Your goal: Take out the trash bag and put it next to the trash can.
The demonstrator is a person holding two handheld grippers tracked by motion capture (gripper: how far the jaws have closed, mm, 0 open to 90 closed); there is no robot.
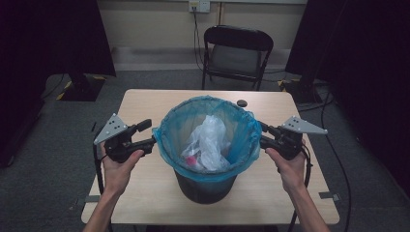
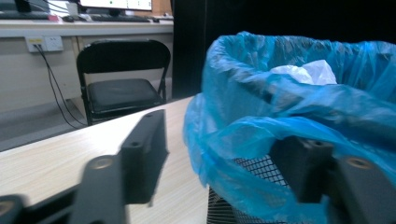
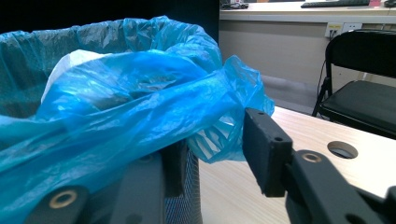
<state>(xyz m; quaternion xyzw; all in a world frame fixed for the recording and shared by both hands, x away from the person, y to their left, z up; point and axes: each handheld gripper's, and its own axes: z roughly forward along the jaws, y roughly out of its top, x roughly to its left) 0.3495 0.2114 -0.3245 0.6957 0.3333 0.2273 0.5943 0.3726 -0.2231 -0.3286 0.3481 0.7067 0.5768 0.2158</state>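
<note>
1. The blue bin liner is folded over the rim of the black mesh bin, which stands at the middle of the wooden table.
2. We see the left gripper at the liner's left edge and the right gripper at its right edge; both jaw pairs stand wide, with loose plastic between them.
3. The liner looks thin, crinkled and translucent; crumpled white plastic lies inside.
</note>
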